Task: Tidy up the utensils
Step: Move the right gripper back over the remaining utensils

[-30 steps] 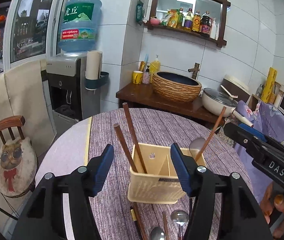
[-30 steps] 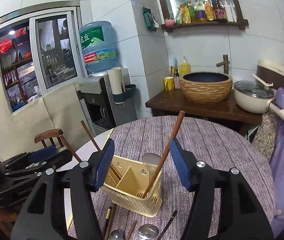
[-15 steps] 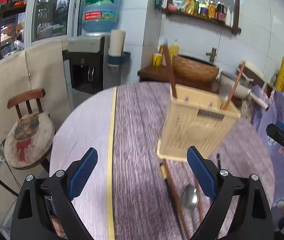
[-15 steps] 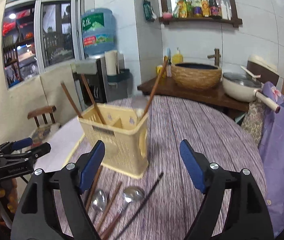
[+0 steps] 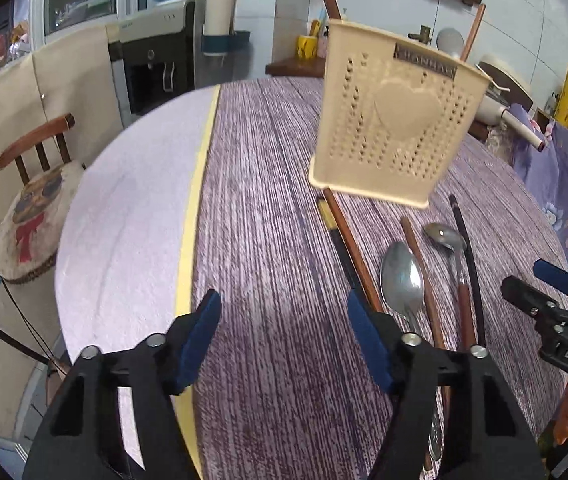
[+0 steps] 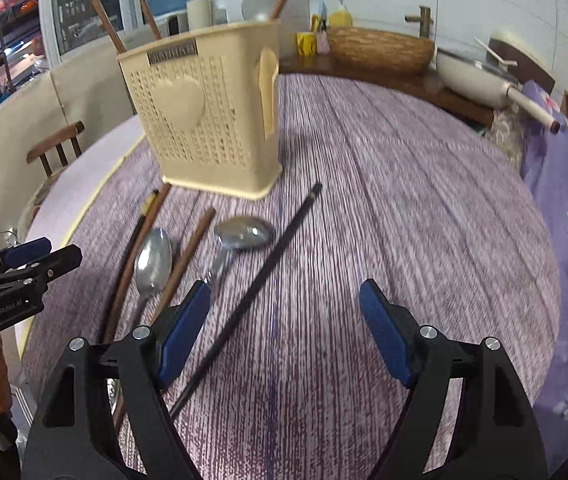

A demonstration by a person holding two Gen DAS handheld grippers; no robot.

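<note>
Utensils, steel spoons (image 5: 402, 276) and slim wooden chopsticks (image 6: 185, 254), lie on our ribbed purple worktop (image 5: 275, 240) just ahead of both hand-held grippers, beneath the perforated cream caddy (image 6: 207, 116). Handles seem hidden behind fingers. Left hand-held gripper (image 5: 281, 336) is closing, empty; right hand-held gripper (image 6: 286, 332) gapes wide. Both sit lower than before.
</note>
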